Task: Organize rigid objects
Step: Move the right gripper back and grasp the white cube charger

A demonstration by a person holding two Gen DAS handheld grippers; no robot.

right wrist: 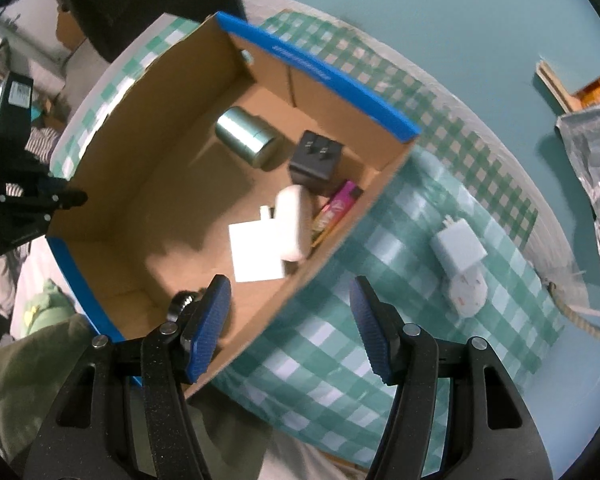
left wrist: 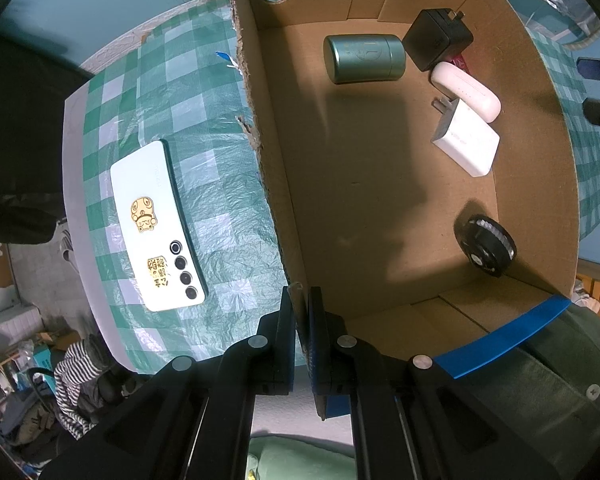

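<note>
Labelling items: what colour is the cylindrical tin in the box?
Metallic green tin, clearest in the left wrist view.

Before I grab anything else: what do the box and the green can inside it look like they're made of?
Box: corrugated cardboard, matte brown, with a ragged torn edge; blue outside.
Green can: probably metal, with a smooth satin sheen and bright highlights in the right wrist view; coated plastic is possible.

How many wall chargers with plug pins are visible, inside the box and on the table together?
3. A black charger sits inside the box by the far wall, a white charger lies inside near the middle, and a pale charger lies on the table outside. Others may be hidden.
</note>
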